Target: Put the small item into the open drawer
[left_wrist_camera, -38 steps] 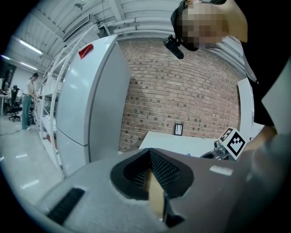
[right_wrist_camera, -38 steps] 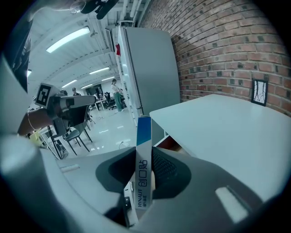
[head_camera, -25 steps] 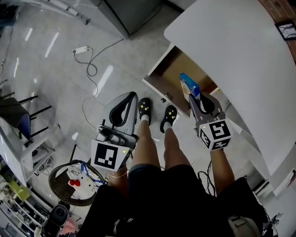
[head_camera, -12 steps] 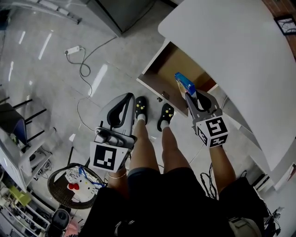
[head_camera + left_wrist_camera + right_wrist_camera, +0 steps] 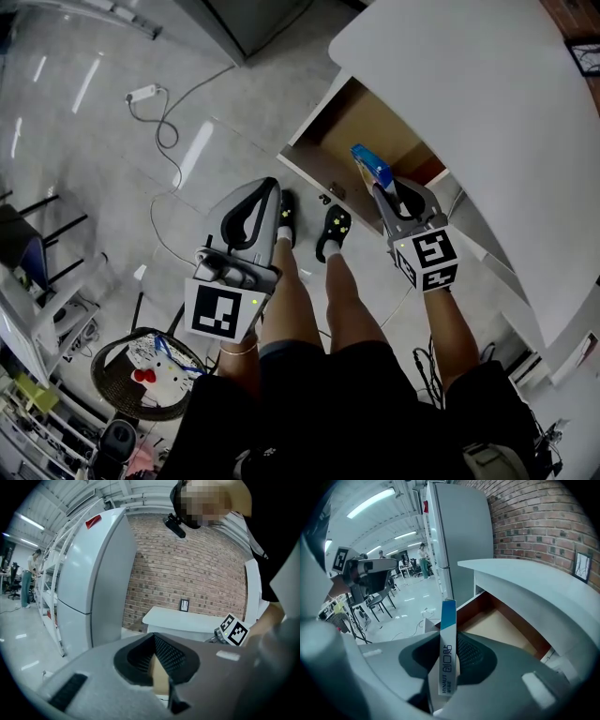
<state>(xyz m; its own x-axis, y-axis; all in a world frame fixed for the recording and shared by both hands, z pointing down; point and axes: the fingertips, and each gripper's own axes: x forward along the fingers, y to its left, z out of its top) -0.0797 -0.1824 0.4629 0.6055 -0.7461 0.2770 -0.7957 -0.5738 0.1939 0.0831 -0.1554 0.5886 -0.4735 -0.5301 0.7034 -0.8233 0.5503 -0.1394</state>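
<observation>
Clamped btwn jaws of grey right gripper (image 5: 449, 662): slim blue-and-white cardboard box (image 5: 448, 634), upright, narrow printed side twd cam. Just beyond, open brown wooden drawer (image 5: 501, 626) under curved white tabletop (image 5: 534, 592). Behind: tall grey fridge (image 5: 461, 541), red brick wall (image 5: 534, 517) at right. Far left: left gripper (image 5: 386, 566) w/ marker cube.

Only the upper part of the plaster box (image 5: 448, 620) shows; its lower end is buried between the pads of the right tool (image 5: 450, 644). The drawer (image 5: 349, 127) runs under the white counter (image 5: 469, 103) on the right, so its far end is hidden, and the counter itself is cut off by the head view's top and right edges. Through the gap of the left tool (image 5: 157, 670) a tan patch shows that cannot be identified. The left tool covers part of one black shoe (image 5: 285, 220). The framed picture (image 5: 184, 604) on the brick wall is too small to read.
</observation>
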